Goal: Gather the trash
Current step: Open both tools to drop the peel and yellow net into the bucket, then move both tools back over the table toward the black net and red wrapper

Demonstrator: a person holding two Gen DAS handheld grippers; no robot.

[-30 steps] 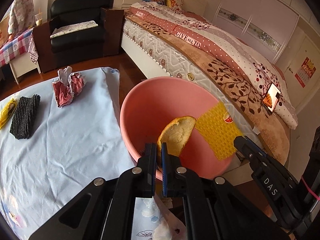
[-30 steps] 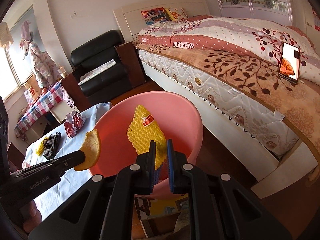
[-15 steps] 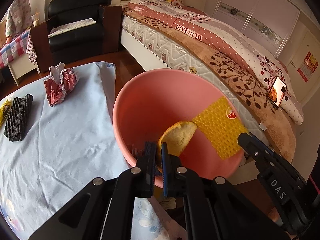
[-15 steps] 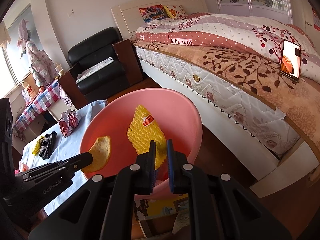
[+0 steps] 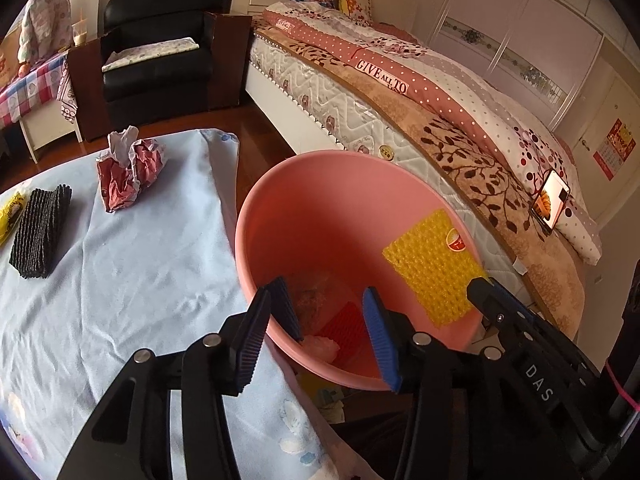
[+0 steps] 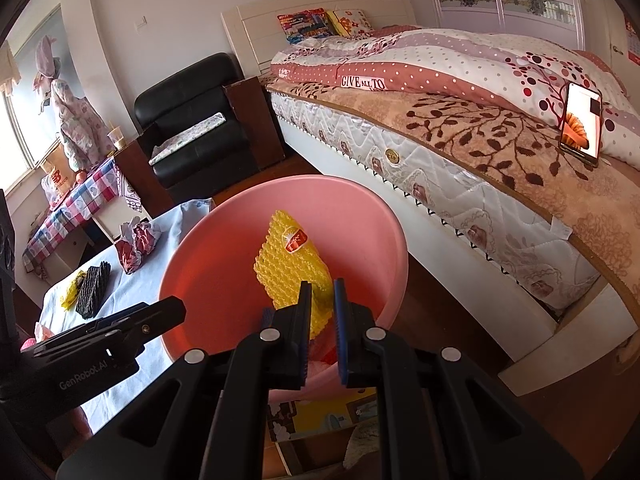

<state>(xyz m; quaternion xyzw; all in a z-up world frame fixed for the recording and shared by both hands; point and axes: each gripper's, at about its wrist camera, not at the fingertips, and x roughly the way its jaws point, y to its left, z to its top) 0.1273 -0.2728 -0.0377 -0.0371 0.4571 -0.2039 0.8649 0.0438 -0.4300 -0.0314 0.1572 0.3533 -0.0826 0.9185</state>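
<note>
The bin [image 5: 256,216] is pink, the mesh [image 5: 434,268] yellow. The cloth [image 5: 132,280] is pale blue, the pad [image 5: 38,232] black, the wrapper [image 5: 128,170] red and white.

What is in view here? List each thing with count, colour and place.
bin: 1, pink, beside the table, with trash at the bottom
foam net: 1, yellow, over the bin, in the right gripper
crumpled paper: 1, red and white, on the table
mesh pad: 1, black, on the table's left
wrapper: 1, yellow, beside the mesh pad
tablecloth: 1, light blue
bed: 1, patterned quilt
phone: 1, lit, on the bed
armchair: 1, black
left gripper: black, fingers opening, nothing between
right gripper: black, shut on the foam net
</note>
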